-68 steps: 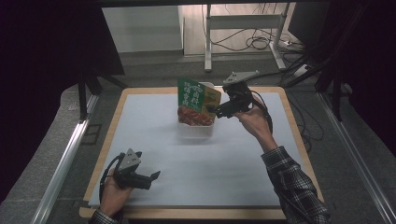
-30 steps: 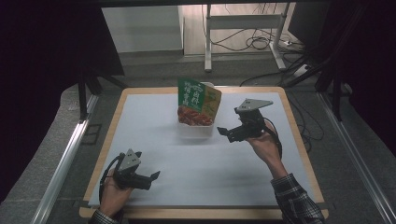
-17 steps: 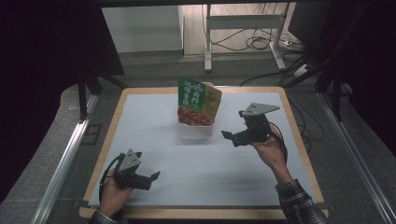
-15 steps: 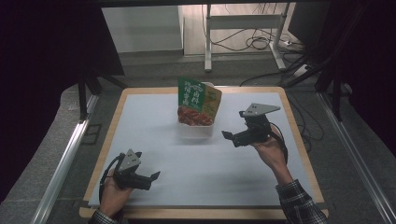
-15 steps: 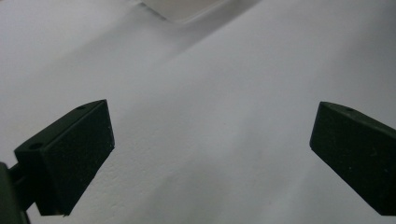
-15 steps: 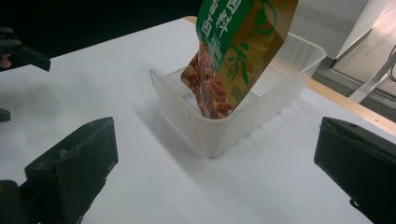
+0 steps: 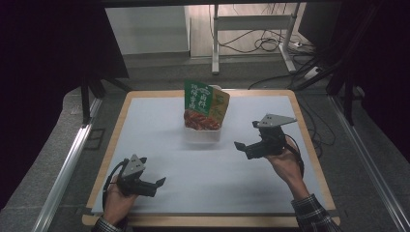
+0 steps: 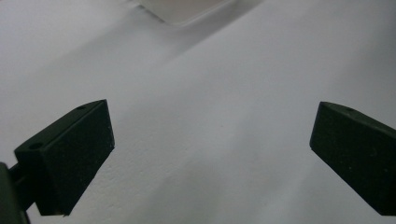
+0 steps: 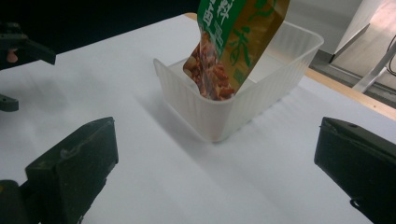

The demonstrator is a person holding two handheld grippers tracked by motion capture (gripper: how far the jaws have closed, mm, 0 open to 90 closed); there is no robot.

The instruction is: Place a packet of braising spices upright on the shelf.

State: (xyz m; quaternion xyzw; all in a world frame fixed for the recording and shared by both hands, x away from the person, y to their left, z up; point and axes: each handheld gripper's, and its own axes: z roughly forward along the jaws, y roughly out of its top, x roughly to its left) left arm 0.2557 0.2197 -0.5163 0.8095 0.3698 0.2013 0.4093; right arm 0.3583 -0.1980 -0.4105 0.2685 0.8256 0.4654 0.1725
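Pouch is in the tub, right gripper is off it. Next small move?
Probably just rest the right gripper on the table: its jaws are open and empty, apart from the pouch, which stands tilted in the tub. The left gripper is open too.

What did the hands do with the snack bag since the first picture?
The right gripper let go of the snack bag and pulled back toward the person, jaws open. The bag stayed standing in the clear tub. The left gripper stayed open, resting near the table's front edge.
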